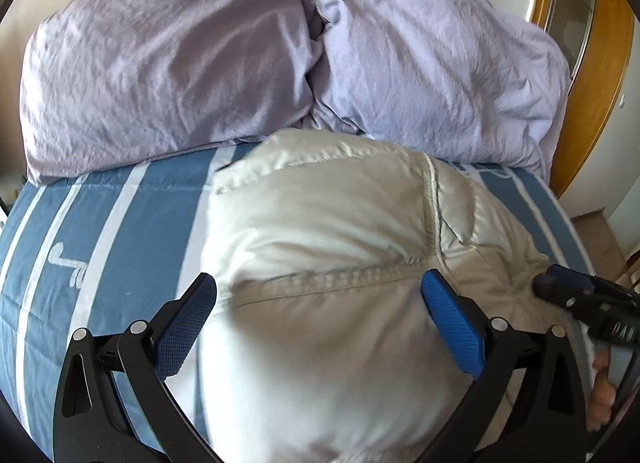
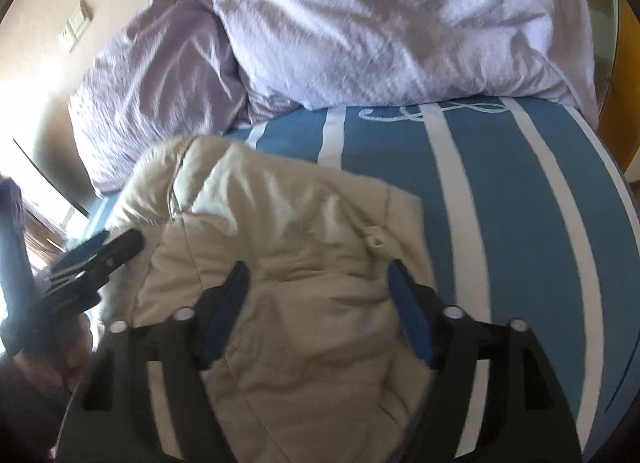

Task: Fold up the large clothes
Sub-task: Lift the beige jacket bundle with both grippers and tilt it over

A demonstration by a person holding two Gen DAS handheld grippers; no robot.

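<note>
Both your grippers, left (image 1: 318, 289) & right (image 2: 318, 277), fingers wide apart, hold nothing; beige jacket (image 1: 332, 223) lies center frame, directly under both.

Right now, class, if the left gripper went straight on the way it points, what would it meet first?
Most likely the beige padded jacket. The left gripper points down at it with open jaws, the jacket filling the gap between them. How near it is cannot be judged. The striped blue sheet lies beneath.
</note>
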